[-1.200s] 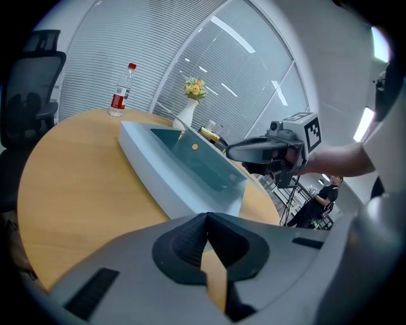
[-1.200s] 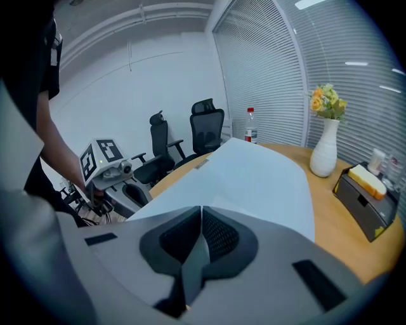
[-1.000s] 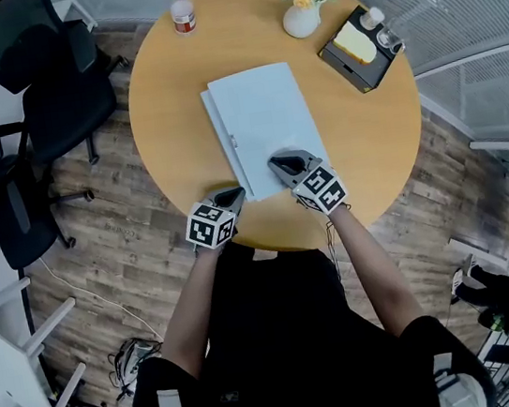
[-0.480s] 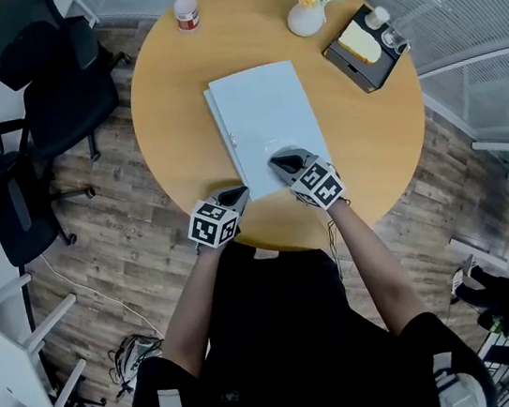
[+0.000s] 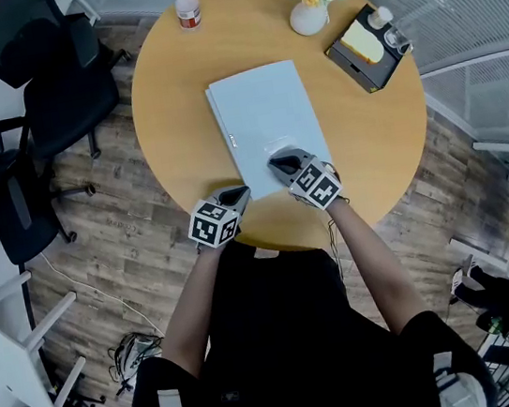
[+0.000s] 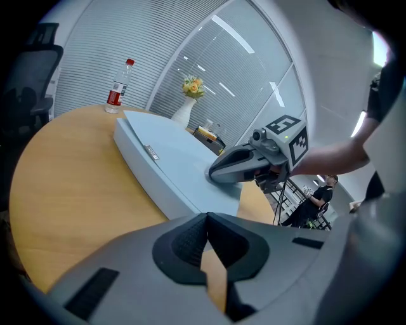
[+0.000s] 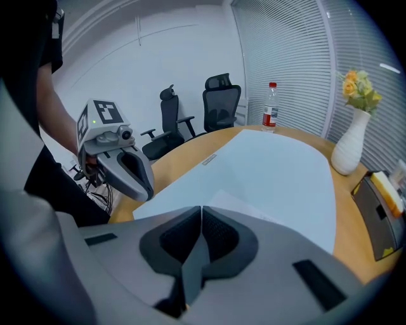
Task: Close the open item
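Where the item lies: a pale-blue folder is flat on the round wooden counter and stretches away ahead of both tools. Its cover is down, so the closing looks all but finished.
Right tool: the jaws are clenched together with nothing between them. The tips rest on the folder's near end, with pale-blue cover directly beneath and ahead.
Left tool: the jaws are likewise pressed together and empty. It sits just off the folder's near left corner over bare counter, with the right tool close at its right.
Thick edge: the long side ahead of the left tool carries a small label and appears to be the spine.
Handling (judged): broad, thin, fairly stiff and light. The smooth cover is likely to slide on the counter under a sideways push. It is not fragile.
Where to take hold (judged): no pinch is needed now. Press flat from above under the right tool's tips, or along the free long edge to that tool's right. To lift it, pinch the near corner beside the left tool.
Change over the last second: the strip of lower leaf showing along the spine side has narrowed a little. Both tools have kept their places and stayed clenched.
Beyond the tools: a bottle, a vase of flowers and a black tray stand well apart from the folder at the counter's far rim.
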A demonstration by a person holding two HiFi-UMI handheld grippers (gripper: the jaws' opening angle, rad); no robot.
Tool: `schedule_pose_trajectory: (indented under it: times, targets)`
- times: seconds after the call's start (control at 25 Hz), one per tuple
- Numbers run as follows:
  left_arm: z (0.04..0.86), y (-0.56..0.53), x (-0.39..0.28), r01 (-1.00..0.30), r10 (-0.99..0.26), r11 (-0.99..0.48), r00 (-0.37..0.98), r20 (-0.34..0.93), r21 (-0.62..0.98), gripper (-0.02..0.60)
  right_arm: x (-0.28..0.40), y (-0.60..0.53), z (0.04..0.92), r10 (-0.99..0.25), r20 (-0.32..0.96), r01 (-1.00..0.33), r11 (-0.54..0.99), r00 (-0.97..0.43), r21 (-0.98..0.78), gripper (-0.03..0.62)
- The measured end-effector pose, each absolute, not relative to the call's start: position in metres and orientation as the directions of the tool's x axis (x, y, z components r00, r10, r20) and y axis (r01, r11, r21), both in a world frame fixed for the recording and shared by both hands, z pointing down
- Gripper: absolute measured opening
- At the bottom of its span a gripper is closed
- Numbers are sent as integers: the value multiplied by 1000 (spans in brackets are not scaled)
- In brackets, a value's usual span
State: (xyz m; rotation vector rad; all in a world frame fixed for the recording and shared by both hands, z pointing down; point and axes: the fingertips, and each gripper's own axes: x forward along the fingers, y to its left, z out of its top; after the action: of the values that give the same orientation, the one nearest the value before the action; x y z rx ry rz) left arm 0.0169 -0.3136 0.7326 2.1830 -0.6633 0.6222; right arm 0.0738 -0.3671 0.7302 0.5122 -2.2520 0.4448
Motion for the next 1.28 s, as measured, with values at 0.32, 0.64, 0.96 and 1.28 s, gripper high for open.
schedule_pose_trajectory:
  times: [0.32, 0.64, 0.96, 1.28]
  targets:
    - [733, -313, 15, -624, -259, -578, 751, 607, 526, 6, 71, -368, 733, -193, 787, -490, 858, -586, -154, 5]
    - [733, -314, 15, -620, -256, -581, 754, 605, 527, 6, 67, -368, 733, -134, 865, -446, 888, -484, -111, 5]
    - [732, -313, 15, -614, -246, -569, 762, 599, 547, 5, 69, -369, 732, -127, 823, -510, 833, -554, -214, 6]
    - [732, -312, 14, -610, -228, -583, 757, 613, 537, 5, 69, -369, 725, -132, 768, -521, 804, -626, -286, 8]
